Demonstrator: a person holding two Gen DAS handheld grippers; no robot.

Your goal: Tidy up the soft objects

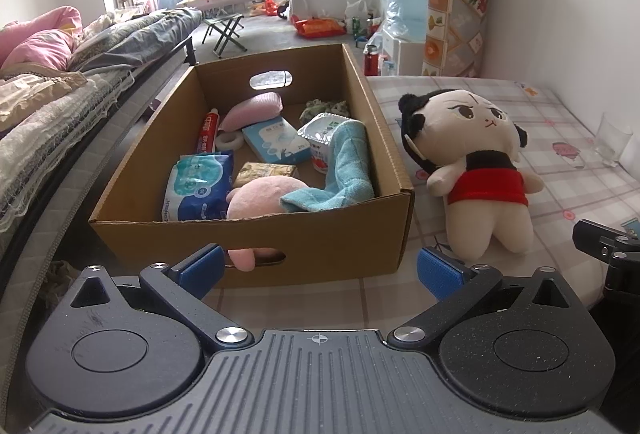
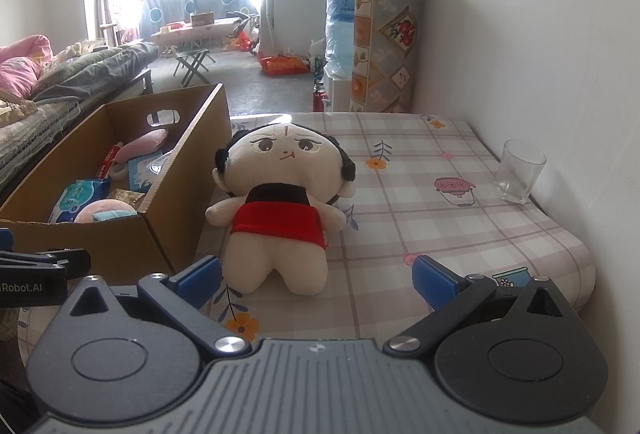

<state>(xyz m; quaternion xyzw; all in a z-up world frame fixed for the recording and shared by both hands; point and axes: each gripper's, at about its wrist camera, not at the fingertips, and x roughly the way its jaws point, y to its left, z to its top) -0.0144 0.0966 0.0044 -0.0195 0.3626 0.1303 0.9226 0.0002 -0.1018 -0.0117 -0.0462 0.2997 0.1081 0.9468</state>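
Left gripper (image 1: 318, 270): dark grey ribbed body, two round black discs, silver screws at arm pivots, blue textured fingertips (image 1: 438, 274), white crosshair mark at centre. Right gripper (image 2: 316, 276): same build. White "Robot.AI" lettering on left gripper's side, seen from right wrist.

The left hand-held gripper (image 1: 318, 270) hangs wide open before a cardboard box (image 1: 256, 234) holding a blue towel (image 1: 346, 170) and pink plush (image 1: 260, 200); a doll (image 1: 472, 162) lies just beside the box.
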